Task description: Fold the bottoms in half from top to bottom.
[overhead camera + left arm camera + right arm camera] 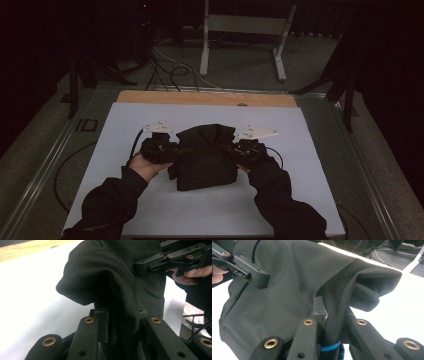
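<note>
A black folded garment [206, 159] lies in the middle of the white sheet [125, 120] on the table. My left gripper [172, 150] is shut on the garment's left edge; the dark cloth [117, 302] is bunched between its jaws. At the garment's right edge my right gripper [235, 149] is shut on a fold of the cloth [287, 295], which stands up pinched between the jaws. Each gripper view also shows the other gripper, held by a hand: the right one [140, 267] and the left one [265, 281].
A wooden strip [205, 98] runs along the far edge of the table. Beyond it stand a white frame [245, 30] and loose cables [170, 70] on the floor. Metal rails [45, 165] border the table at both sides.
</note>
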`<action>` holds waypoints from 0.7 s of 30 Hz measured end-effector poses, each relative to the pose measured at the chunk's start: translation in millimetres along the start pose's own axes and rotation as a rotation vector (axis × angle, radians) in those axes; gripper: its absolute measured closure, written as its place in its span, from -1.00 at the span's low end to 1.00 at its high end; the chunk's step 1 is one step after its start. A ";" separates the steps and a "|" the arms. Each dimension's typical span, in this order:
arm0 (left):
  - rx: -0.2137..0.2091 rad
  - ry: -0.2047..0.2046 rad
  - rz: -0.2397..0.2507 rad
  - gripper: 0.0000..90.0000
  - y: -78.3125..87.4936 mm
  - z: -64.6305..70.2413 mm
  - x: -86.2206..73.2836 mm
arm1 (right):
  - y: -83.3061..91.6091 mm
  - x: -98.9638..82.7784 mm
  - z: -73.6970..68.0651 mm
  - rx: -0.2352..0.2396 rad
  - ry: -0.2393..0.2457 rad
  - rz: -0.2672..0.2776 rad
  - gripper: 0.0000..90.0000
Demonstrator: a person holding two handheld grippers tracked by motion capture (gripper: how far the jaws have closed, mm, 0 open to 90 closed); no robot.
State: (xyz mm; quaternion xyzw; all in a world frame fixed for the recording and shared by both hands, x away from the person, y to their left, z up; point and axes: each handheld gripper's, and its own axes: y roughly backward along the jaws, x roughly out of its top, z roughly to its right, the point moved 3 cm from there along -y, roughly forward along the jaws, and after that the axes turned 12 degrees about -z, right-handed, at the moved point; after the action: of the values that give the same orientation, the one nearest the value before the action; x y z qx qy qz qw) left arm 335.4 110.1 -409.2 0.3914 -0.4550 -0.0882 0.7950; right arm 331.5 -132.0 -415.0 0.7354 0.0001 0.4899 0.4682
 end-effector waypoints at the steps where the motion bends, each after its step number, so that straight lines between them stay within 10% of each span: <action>1: -0.003 0.001 -0.001 0.64 0.9 -1.3 0.2 | -0.5 1.6 -0.3 0.001 0.003 0.003 0.80; 21: -0.036 0.007 -0.015 0.63 -29.5 -22.4 1.1 | -18.2 -6.6 16.6 -0.033 -0.023 -0.033 0.80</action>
State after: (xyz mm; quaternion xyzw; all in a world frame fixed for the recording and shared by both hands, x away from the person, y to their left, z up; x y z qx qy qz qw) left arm 360.2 101.7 -435.4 0.3810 -0.4475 -0.1010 0.8027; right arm 348.4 -136.2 -433.7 0.7331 -0.0013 0.4736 0.4881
